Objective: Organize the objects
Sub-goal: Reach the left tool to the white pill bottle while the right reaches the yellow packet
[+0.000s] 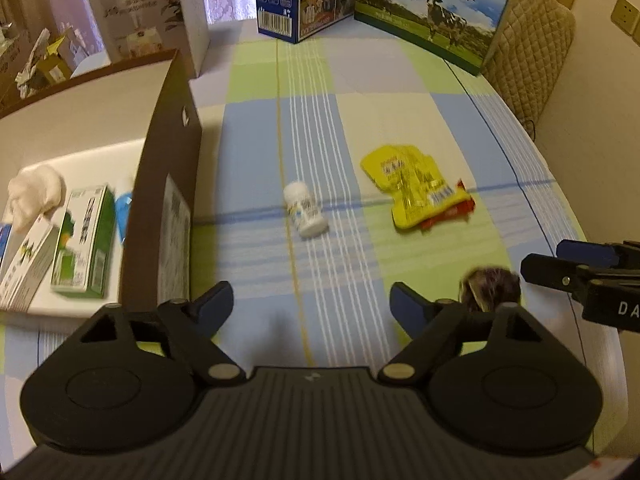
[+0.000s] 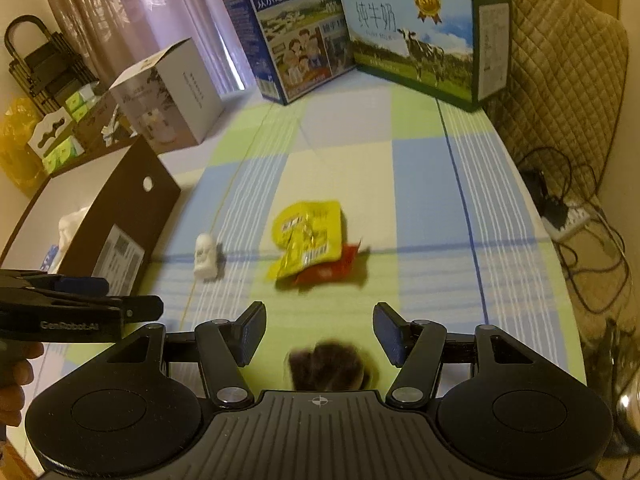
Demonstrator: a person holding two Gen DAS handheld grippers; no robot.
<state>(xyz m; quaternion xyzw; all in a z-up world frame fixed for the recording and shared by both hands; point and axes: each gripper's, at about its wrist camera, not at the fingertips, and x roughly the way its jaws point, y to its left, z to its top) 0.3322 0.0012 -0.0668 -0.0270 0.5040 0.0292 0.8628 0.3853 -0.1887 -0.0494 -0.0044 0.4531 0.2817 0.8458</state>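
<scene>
A small white bottle [image 1: 305, 210] lies on its side on the checked tablecloth; it also shows in the right wrist view [image 2: 206, 256]. A yellow snack packet [image 1: 412, 186] lies on a red one [image 1: 450, 214], right of the bottle, seen too as yellow [image 2: 306, 240] over red [image 2: 328, 270]. A dark fuzzy ball [image 1: 490, 288] lies near the front edge, below my right gripper [image 2: 320, 334] and between its fingers [image 2: 324, 364]. My left gripper [image 1: 312, 306] is open and empty above the cloth. My right gripper is open and empty.
An open brown box [image 1: 170, 184] at the left holds green cartons [image 1: 82, 240] and a white wad [image 1: 36, 194]. Milk cartons [image 2: 420, 36] and a white box [image 2: 172, 96] stand at the back. A padded chair [image 2: 560, 92] and cables [image 2: 576, 232] are at the right.
</scene>
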